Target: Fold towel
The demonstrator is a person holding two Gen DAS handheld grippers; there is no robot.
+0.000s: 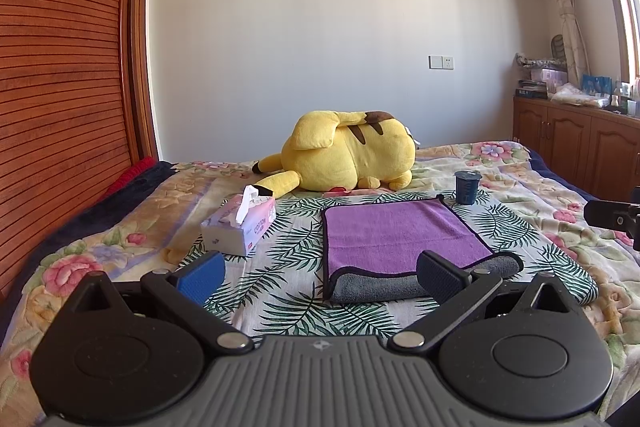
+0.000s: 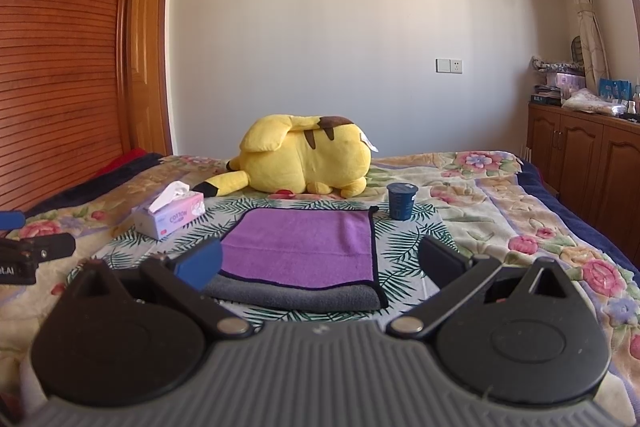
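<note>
Purple towel (image 1: 394, 237), grey underside, folded flat on leaf-print cloth (image 1: 288, 247).

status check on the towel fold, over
Left gripper open, right gripper open, both empty. Towel folded once on bed. Cup near its far corner.

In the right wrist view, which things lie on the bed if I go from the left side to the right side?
tissue box → yellow plush toy → dark blue cup. The purple towel is left out: it lies in front of the plush toy and spans the same middle stretch.
</note>
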